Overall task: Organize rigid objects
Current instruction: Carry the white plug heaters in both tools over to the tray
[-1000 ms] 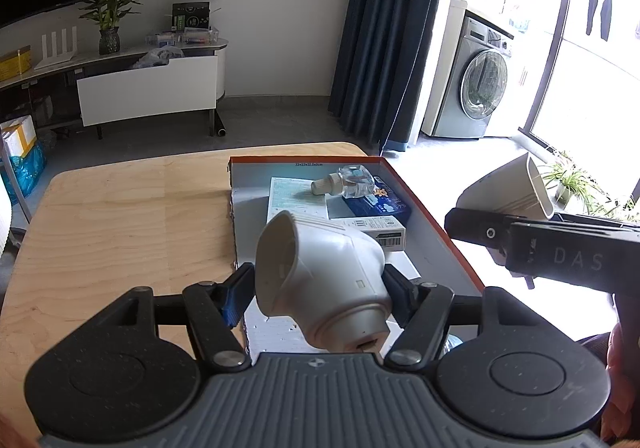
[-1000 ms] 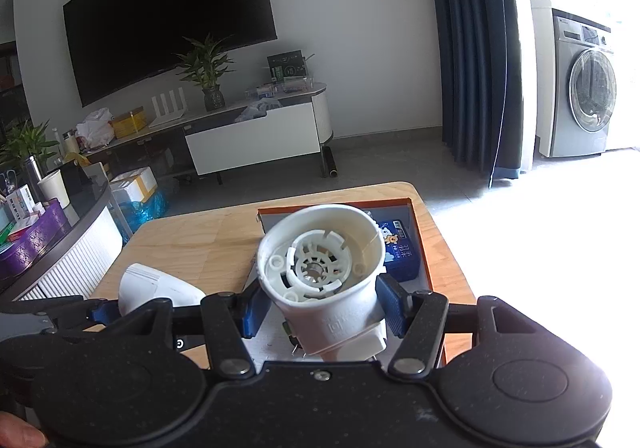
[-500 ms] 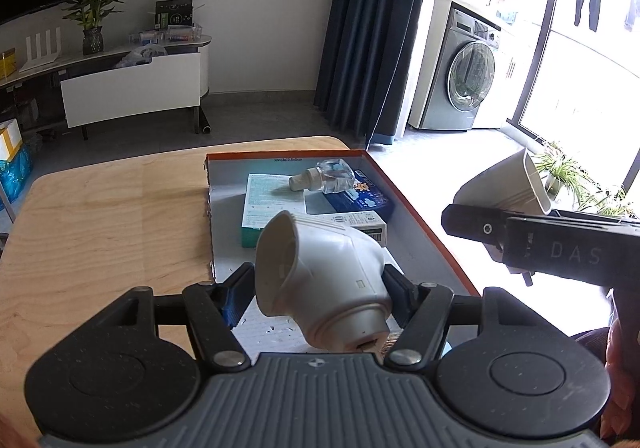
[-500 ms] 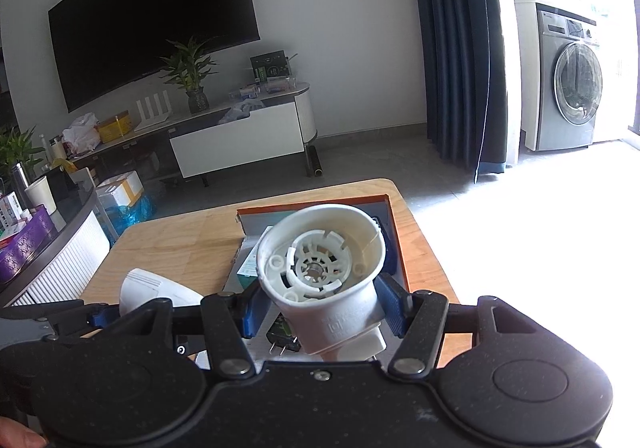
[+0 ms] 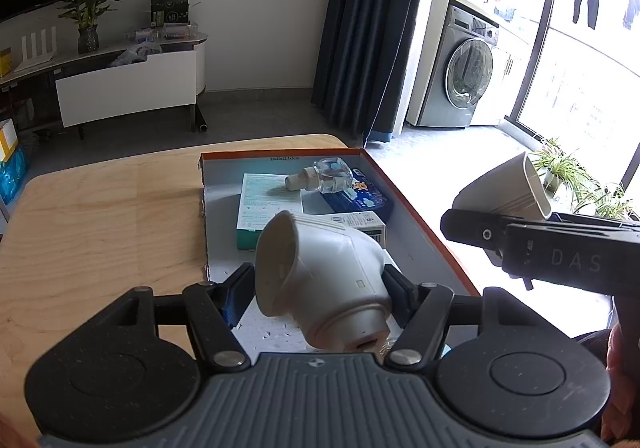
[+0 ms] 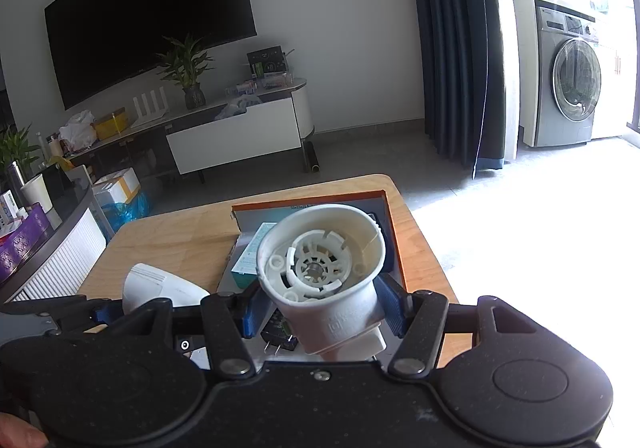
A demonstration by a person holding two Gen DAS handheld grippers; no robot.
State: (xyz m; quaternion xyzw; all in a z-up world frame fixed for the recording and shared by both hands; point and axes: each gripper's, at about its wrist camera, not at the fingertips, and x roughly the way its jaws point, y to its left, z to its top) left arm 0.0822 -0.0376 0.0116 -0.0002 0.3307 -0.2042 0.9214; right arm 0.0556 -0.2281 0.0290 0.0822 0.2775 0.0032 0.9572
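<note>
**Over the box, both grippers loaded**

Left wrist view: our left gripper (image 5: 318,290) is clamped on a white elbow-shaped plastic housing (image 5: 320,280), held above the near end of the orange-rimmed box (image 5: 424,232) that sits on the wooden table (image 5: 100,224). Already in the box: a teal-edged carton (image 5: 266,204), a dark blue packet (image 5: 360,196), a white carton (image 5: 360,222) and a clear refill bottle (image 5: 320,178) lying on its side across them. At right, our right gripper (image 5: 496,224) comes in from outside the box rim carrying a second housing (image 5: 504,194), mouth tilted up and outward.

Right wrist view: right gripper (image 6: 318,312) is closed on that white housing with the slotted socket inside (image 6: 320,268), open mouth facing the camera. It hangs over the box (image 6: 394,244); a black plug part with two prongs (image 6: 276,332) shows just below it, placement unclear. The left gripper's housing (image 6: 160,288) is visible low left.

Status, as we judge it: four items boxed, two housings in hand and not yet set down. Free floor remains at the box's near end, so both should fit there. Whether anything else waits off-frame, we can't tell.
</note>
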